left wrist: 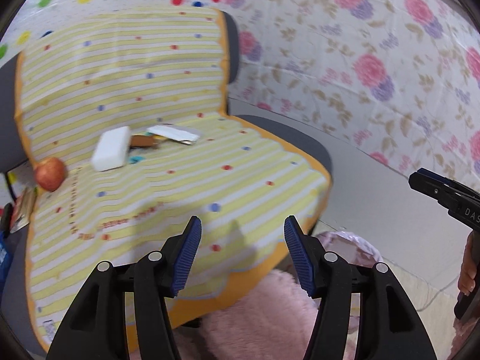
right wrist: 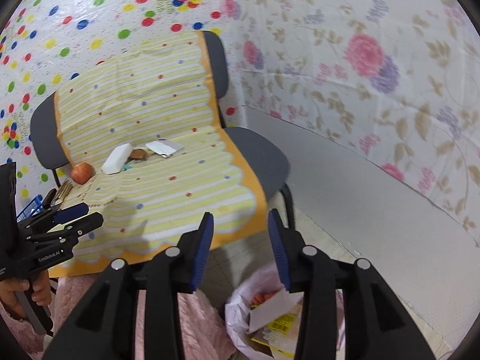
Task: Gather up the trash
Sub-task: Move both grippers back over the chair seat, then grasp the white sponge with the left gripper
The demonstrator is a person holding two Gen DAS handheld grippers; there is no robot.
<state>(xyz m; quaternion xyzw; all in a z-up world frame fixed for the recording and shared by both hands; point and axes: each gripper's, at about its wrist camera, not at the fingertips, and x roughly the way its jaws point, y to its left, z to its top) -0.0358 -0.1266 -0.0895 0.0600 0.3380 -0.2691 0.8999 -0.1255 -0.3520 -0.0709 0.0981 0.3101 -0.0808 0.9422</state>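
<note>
A chair draped with a yellow striped cloth (left wrist: 180,180) (right wrist: 168,180) carries a white block (left wrist: 111,148) (right wrist: 117,155), a brown wrapper (left wrist: 144,141) (right wrist: 138,153), a white-and-silver wrapper (left wrist: 174,133) (right wrist: 164,147) and a red apple (left wrist: 50,173) (right wrist: 81,172). My left gripper (left wrist: 242,252) is open and empty above the seat's front edge; it also shows in the right wrist view (right wrist: 78,214). My right gripper (right wrist: 240,246) is open and empty above a white trash bag (right wrist: 264,315) holding paper scraps; it shows in the left wrist view (left wrist: 432,186).
A pink fuzzy rug (left wrist: 255,315) lies on the floor before the chair. Floral sheeting (right wrist: 375,75) covers the right wall, dotted sheeting (right wrist: 90,15) the back. A blue basket (right wrist: 30,207) and utensils (right wrist: 61,193) sit left of the chair. Grey floor (right wrist: 345,195) lies right.
</note>
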